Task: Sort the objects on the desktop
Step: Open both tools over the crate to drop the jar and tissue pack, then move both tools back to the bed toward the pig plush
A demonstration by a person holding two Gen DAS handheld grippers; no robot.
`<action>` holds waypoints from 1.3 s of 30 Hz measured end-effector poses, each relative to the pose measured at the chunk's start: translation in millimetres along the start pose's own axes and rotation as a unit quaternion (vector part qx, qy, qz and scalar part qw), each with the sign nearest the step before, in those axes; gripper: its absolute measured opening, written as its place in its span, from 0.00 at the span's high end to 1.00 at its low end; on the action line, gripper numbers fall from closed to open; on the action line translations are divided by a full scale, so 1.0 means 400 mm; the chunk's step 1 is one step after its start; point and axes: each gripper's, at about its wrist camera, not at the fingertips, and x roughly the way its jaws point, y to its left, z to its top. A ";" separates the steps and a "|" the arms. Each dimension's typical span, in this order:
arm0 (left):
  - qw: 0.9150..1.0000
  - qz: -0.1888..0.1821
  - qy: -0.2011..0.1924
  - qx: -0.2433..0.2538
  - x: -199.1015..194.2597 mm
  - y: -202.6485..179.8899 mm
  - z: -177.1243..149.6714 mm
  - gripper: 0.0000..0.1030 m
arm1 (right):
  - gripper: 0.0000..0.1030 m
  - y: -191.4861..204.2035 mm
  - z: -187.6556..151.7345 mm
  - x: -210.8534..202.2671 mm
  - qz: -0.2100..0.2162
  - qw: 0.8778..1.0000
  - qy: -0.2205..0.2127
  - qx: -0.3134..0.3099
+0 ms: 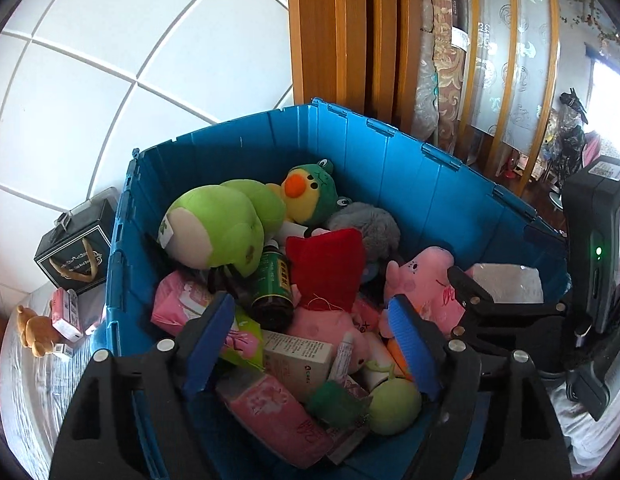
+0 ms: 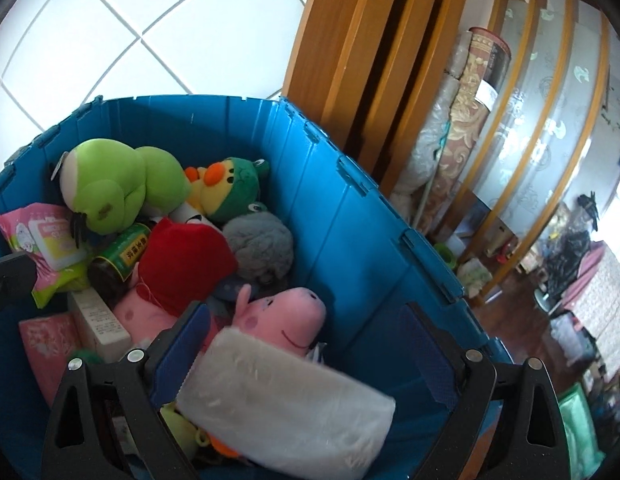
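Both grippers hang over the blue crate [image 1: 389,160]. Left gripper [image 1: 310,344] gapes empty; right gripper [image 2: 310,364] straddles a white plastic-wrapped pack [image 2: 286,400], grip unclear. Likely a drop-off; next, pull clear.

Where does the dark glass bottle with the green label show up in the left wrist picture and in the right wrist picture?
Left wrist: the dark glass bottle with the green label stands near the picture's centre, just left of the red plush.
Right wrist: it lies at centre-left, below the big green plush.
Shared landmark: the yellow duck plush in a green frog hood, by the blue crate's far wall.
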 end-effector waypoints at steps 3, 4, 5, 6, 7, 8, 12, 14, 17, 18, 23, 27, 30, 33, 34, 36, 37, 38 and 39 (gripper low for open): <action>1.000 -0.001 -0.001 -0.004 0.000 0.004 0.002 0.23 | 0.01 -0.006 0.000 -0.004 0.000 1.000 -0.005 0.007; 1.000 -0.001 -0.001 -0.006 0.000 0.006 0.001 0.23 | 0.01 -0.006 0.000 -0.004 -0.002 1.000 -0.005 0.007; 1.000 -0.001 -0.002 -0.007 -0.001 0.008 0.001 0.23 | 0.01 -0.004 -0.001 -0.006 -0.006 1.000 -0.007 0.004; 1.000 -0.001 -0.003 -0.009 -0.003 0.009 0.000 0.23 | 0.01 -0.002 0.000 -0.006 -0.009 1.000 -0.009 0.000; 1.000 0.000 -0.004 -0.009 -0.004 0.010 -0.001 0.23 | 0.01 0.000 0.001 -0.006 -0.011 1.000 -0.011 -0.003; 1.000 0.000 -0.005 -0.009 -0.005 0.011 -0.002 0.23 | 0.01 0.002 0.000 -0.010 -0.014 1.000 -0.016 -0.006; 1.000 0.003 -0.010 -0.013 -0.008 0.014 -0.004 0.23 | 0.01 0.009 -0.013 -0.030 -0.042 0.997 -0.057 -0.011; 1.000 0.004 -0.016 -0.017 -0.014 0.017 -0.005 0.23 | 0.01 0.020 -0.019 -0.035 -0.071 0.994 -0.080 -0.026; 0.999 0.001 -0.025 -0.023 -0.027 0.026 -0.011 0.23 | 0.01 0.047 -0.032 -0.042 -0.126 0.984 -0.109 -0.058; 0.999 0.000 -0.029 -0.024 -0.034 0.031 -0.013 0.23 | 0.01 0.052 -0.033 -0.044 -0.137 0.982 -0.114 -0.065; 0.998 0.003 -0.055 -0.031 -0.085 0.061 -0.026 0.23 | 0.00 0.053 -0.029 -0.041 -0.171 0.976 -0.117 -0.062; 0.995 0.016 -0.087 -0.035 -0.142 0.106 -0.040 0.21 | 0.00 0.020 -0.024 -0.043 -0.107 0.990 -0.090 -0.020; 0.993 0.030 -0.107 -0.043 -0.182 0.158 -0.053 0.12 | 0.00 0.030 -0.026 -0.063 -0.077 0.994 -0.077 -0.002; 0.990 0.044 -0.122 -0.057 -0.215 0.233 -0.076 0.11 | 0.00 0.075 -0.017 -0.113 -0.079 0.993 -0.093 -0.007; 0.989 0.049 -0.125 -0.062 -0.224 0.261 -0.084 0.11 | 0.00 0.092 -0.012 -0.136 -0.077 0.992 -0.100 -0.007; 0.987 0.058 -0.129 -0.076 -0.242 0.329 -0.108 0.11 | 0.00 0.129 0.004 -0.182 -0.067 0.991 -0.112 -0.007; 0.986 0.060 -0.129 -0.083 -0.250 0.367 -0.123 0.11 | 0.00 0.151 0.013 -0.206 -0.059 0.991 -0.120 -0.004; 0.986 0.062 -0.129 -0.091 -0.255 0.405 -0.137 0.11 | 0.00 0.177 0.022 -0.233 -0.048 0.991 -0.126 -0.001; 0.985 0.065 -0.127 -0.099 -0.260 0.444 -0.153 0.11 | 0.00 0.208 0.032 -0.260 -0.033 0.991 -0.133 0.001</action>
